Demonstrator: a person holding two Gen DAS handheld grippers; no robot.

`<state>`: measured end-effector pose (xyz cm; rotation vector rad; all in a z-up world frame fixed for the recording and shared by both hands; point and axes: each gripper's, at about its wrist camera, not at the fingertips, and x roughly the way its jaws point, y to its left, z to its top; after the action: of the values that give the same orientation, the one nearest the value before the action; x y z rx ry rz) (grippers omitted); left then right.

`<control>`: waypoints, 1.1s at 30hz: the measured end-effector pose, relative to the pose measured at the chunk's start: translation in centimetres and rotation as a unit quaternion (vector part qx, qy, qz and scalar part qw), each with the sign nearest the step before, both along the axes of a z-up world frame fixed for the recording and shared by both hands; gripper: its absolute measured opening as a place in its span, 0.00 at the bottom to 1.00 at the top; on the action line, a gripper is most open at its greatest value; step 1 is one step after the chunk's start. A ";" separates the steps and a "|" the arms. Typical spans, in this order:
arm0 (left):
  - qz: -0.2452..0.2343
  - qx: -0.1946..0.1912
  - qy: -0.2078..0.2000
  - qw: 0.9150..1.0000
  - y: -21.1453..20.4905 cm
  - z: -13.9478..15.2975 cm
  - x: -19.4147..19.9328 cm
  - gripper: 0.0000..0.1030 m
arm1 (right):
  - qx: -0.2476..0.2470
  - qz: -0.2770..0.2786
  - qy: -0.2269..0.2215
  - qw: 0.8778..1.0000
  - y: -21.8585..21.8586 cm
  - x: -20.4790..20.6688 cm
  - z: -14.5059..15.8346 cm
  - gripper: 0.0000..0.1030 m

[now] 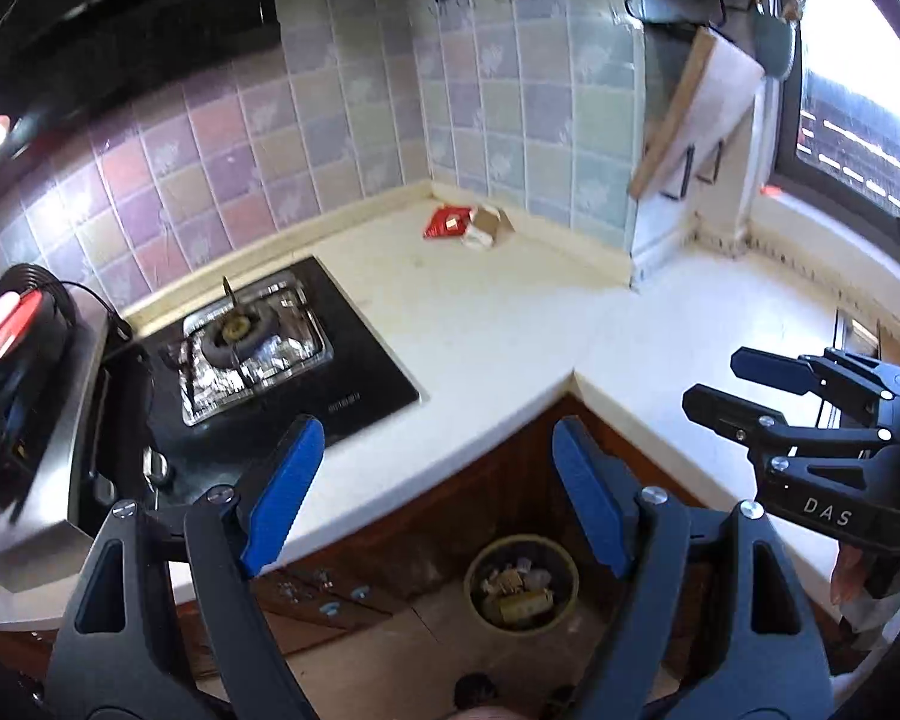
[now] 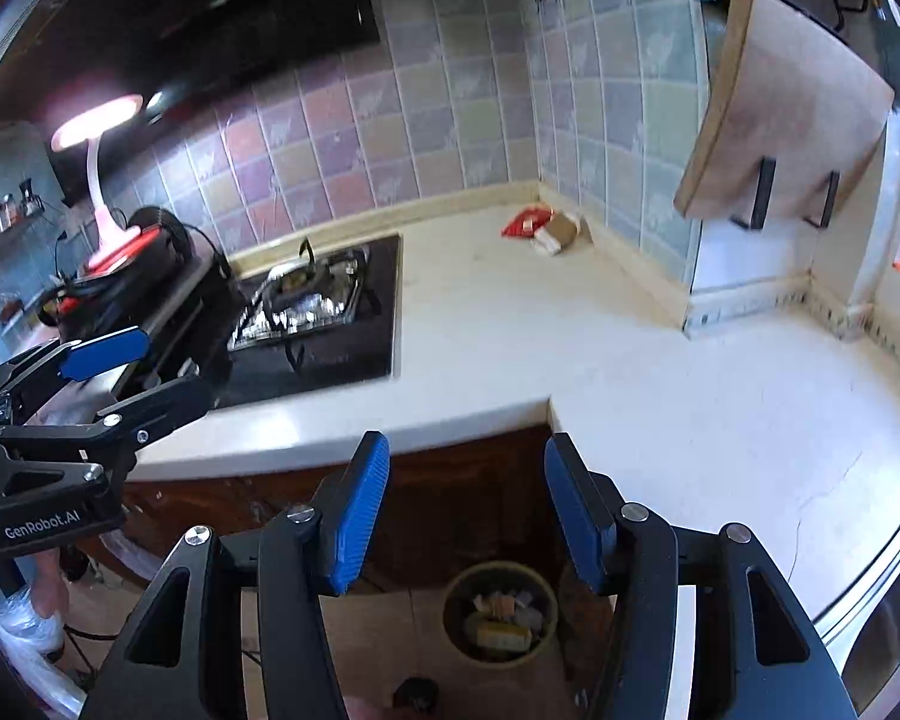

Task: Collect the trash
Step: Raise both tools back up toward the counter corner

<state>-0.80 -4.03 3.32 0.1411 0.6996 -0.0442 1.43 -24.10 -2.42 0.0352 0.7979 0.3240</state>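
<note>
Nearest to us, our left gripper (image 1: 435,492) hangs with its blue pads spread wide and nothing between them; our right gripper (image 2: 465,510) is also parted, somewhat less, and equally empty. No earlier view tells us more than that. Between both pairs of fingers we look down on the waste bin (image 2: 499,612) on the floor, tucked against the brown cabinet under the bench (image 2: 660,390) corner, so scraps can be dropped straight in; it already holds paper and packaging. What remains for us, we judge, is the trash at the far corner against the tiled wall: a red wrapper (image 1: 447,221) touching a small torn cardboard box (image 1: 487,227), well away from the hob (image 1: 282,360). Both grippers sit high and angled down, a posture that suits reaching forward over the bench
</note>
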 end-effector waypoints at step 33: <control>-0.089 -0.045 0.089 0.991 5.6 2.2 44.9 0.78 | -0.027 -0.099 0.048 0.994 3.8 42.8 0.9 0.68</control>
<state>44.07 1.56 5.50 0.1134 0.8610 -0.2624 44.25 -20.27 -1.50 0.0785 0.8900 0.1133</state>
